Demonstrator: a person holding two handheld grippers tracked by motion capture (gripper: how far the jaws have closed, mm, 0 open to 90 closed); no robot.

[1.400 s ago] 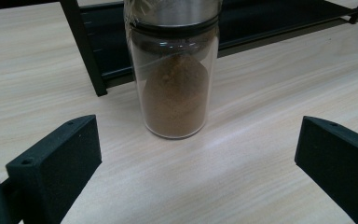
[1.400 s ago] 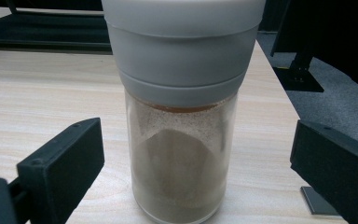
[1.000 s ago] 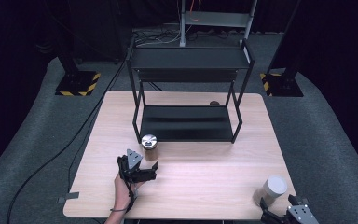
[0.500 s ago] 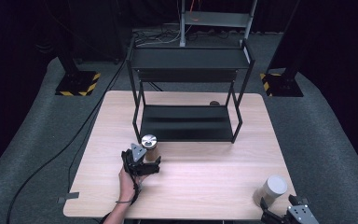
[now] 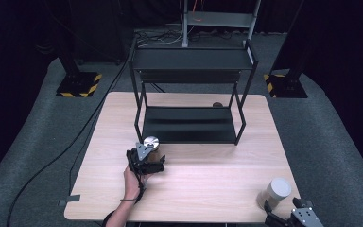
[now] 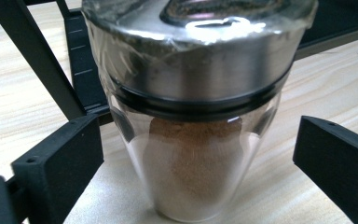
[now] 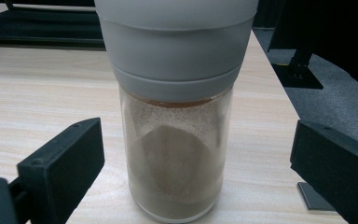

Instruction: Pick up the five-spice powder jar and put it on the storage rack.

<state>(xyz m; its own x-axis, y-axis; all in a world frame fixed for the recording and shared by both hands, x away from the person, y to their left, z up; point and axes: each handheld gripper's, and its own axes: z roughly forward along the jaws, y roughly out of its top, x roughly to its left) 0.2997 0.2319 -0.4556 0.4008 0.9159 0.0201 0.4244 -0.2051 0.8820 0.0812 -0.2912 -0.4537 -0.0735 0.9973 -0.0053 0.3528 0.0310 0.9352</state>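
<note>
The right gripper point(image 5: 288, 218) is running off the bottom edge of the high view, only its top showing. The left gripper point(image 5: 146, 161) is covering the lower part of the shaker point(image 5: 151, 143) there. Beyond the rack point(image 5: 189, 124), a small brown object point(image 5: 217, 105) is sitting too small to identify. The jar's point(image 7: 177, 107) cap top is being cropped in the right gripper view.

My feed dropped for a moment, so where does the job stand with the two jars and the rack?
Nothing looks done: the black rack holds no jar. In hand: the left hand-held gripper brackets the steel-lidded jar, jaws open; the right hand-held gripper likewise brackets the grey-capped jar. Left, probably: closing, lifting and shelving both.
</note>
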